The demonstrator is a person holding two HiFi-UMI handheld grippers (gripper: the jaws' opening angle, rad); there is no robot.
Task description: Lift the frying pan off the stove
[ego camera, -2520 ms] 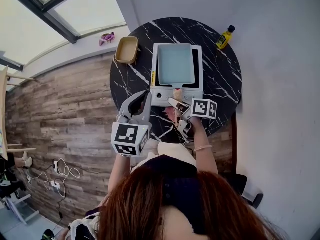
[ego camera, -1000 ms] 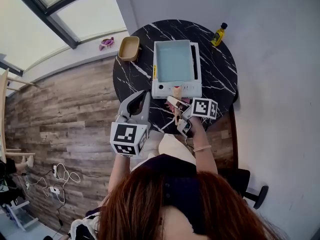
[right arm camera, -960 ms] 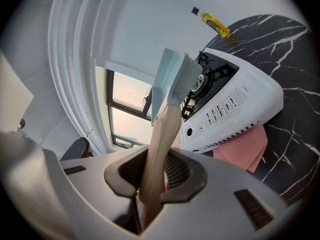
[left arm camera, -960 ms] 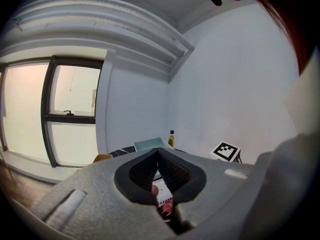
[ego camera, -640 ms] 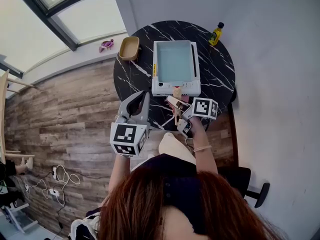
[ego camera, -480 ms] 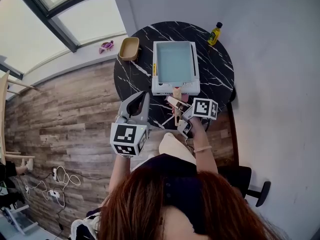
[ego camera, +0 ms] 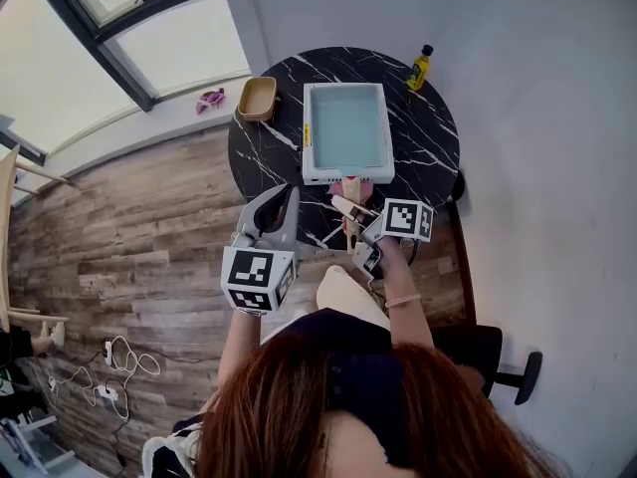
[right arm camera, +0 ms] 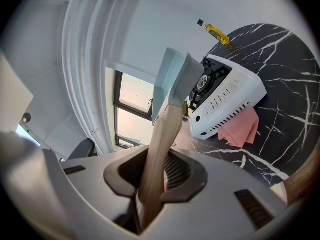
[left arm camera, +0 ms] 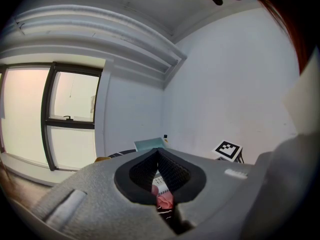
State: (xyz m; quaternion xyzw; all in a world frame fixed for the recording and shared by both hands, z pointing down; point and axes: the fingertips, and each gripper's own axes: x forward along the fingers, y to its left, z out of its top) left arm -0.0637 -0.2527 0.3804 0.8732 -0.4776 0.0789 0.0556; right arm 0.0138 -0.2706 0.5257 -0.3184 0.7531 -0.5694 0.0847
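Observation:
A pale blue-green square frying pan [ego camera: 346,127] with a wooden handle [ego camera: 352,189] hangs over the white stove [ego camera: 347,175] on the round black marble table [ego camera: 428,157]. My right gripper [ego camera: 350,217] is shut on the handle. In the right gripper view the handle [right arm camera: 160,149] runs up from between the jaws of the right gripper [right arm camera: 160,170]. There the pan [right arm camera: 172,81] is tilted and clear of the stove [right arm camera: 227,101], whose burner shows. My left gripper [ego camera: 274,205] hovers at the table's near left edge, and the left gripper [left arm camera: 158,153] is shut on nothing.
A pink cloth [right arm camera: 241,126] lies in front of the stove. A yellow oil bottle [ego camera: 420,68] stands at the table's far right and a tan dish [ego camera: 257,98] at its far left. A wall is close behind, and wood floor is on the left.
The pan has risen off the stove in my right gripper. Both grippers have drawn back and up together. The table looks smaller and farther in the head view.

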